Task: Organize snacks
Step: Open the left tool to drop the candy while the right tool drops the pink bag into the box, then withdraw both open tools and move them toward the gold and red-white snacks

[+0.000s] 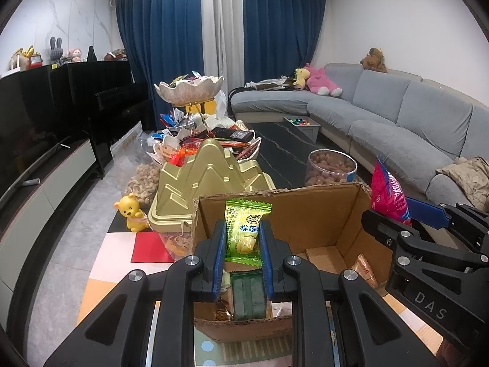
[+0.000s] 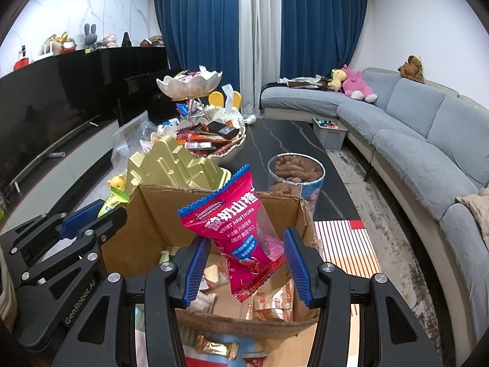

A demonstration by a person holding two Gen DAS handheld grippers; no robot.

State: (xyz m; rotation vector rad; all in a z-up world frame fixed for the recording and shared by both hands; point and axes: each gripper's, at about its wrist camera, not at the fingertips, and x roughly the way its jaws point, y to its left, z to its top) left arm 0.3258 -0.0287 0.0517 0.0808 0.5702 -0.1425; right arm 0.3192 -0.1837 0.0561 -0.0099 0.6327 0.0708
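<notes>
Nearest the cameras, both grippers hang over the open cardboard box (image 1: 305,214), each with a snack in its jaws — the step in hand looks like the drop-off of two packets into the box. The left gripper (image 1: 243,253) is clamped on a green durian snack packet (image 1: 246,229), its blue pads pressing the packet's sides so it stands upright above the box's near left corner. The right gripper (image 2: 244,263) holds a red hawthorn snack bag (image 2: 244,232); the bag hangs tilted between the jaws over the box's middle, and whether both pads press it or only one side catches it is hard to tell, since a gap shows beside the left pad. Inside the box lie several wrapped snacks (image 2: 275,302) already. The next move, as I judge it, calls for lowering each packet past the rim and letting go without knocking the box's torn near wall. Beyond the box stand a gold lidded container (image 1: 207,180), a clear tub of nuts (image 1: 331,168) and — farther along the dark table (image 2: 284,140) — a tiered dish of mixed snacks (image 1: 189,88) not yet sorted.
</notes>
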